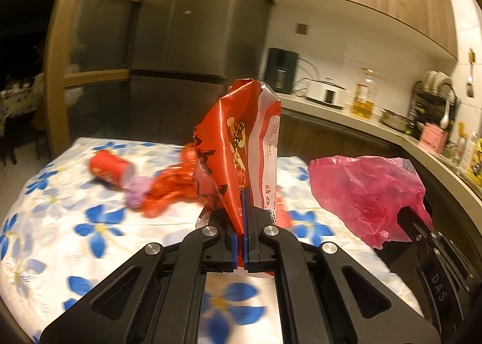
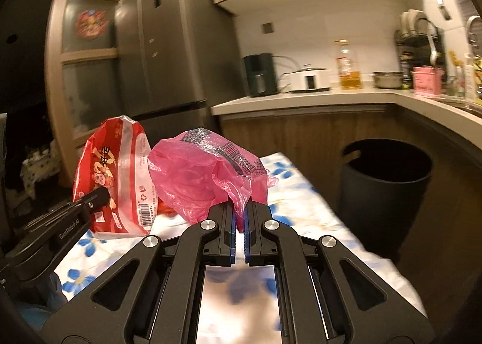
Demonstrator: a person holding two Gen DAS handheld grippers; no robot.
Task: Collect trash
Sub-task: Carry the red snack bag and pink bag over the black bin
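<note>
My left gripper [image 1: 242,193] is shut on a red and white snack wrapper [image 1: 241,145], which stands up above the flowered tablecloth [image 1: 99,223]. The same wrapper [image 2: 117,175] shows at the left of the right wrist view, with the left gripper [image 2: 102,193] clamped on it. My right gripper [image 2: 239,208] is shut on a crumpled pink plastic bag [image 2: 205,172], held above the table; that bag [image 1: 364,193] appears at the right of the left wrist view. On the table lie a red paper cup [image 1: 111,167] on its side, a small purple scrap [image 1: 138,192] and red crumpled netting [image 1: 171,190].
A black trash bin [image 2: 385,190] stands on the floor to the right of the table, below the kitchen counter [image 2: 301,101]. The counter carries a kettle, a cooker, an oil bottle and a pot. A grey fridge [image 2: 174,51] stands behind the table.
</note>
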